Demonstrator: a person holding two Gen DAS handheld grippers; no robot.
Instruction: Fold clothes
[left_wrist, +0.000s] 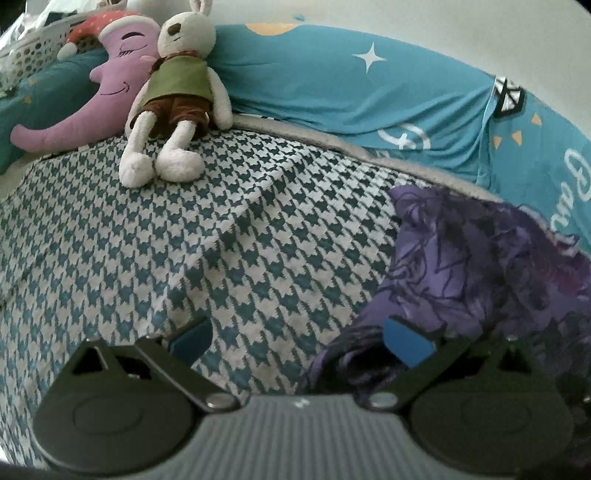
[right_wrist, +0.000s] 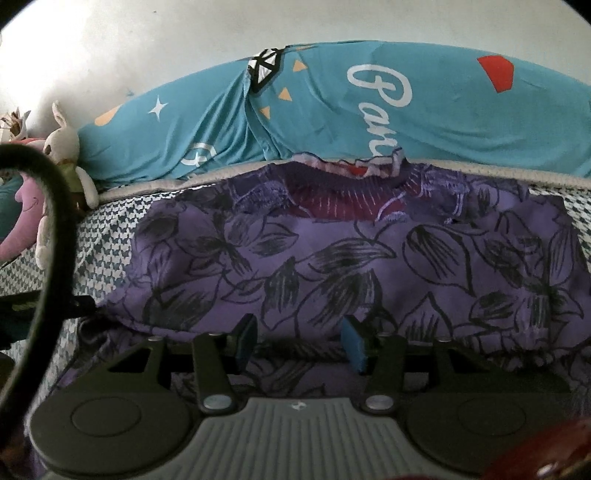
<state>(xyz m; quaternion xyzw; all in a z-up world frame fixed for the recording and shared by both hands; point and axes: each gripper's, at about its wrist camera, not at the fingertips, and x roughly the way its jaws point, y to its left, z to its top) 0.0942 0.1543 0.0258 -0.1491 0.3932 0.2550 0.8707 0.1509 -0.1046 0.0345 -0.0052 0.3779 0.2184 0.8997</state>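
A purple garment with a dark flower print lies spread on the houndstooth bedcover, its maroon ribbed neckline toward the far side. My right gripper is open, low over the garment's near edge, blue pads apart with fabric below them. My left gripper is open wide at the garment's left edge. Its right pad rests over purple cloth and its left pad over the bedcover.
A white plush rabbit and a purple moon plush lie at the far left of the bed. A teal printed quilt is bunched along the wall. A white perforated basket stands far left. A black cable crosses the right wrist view.
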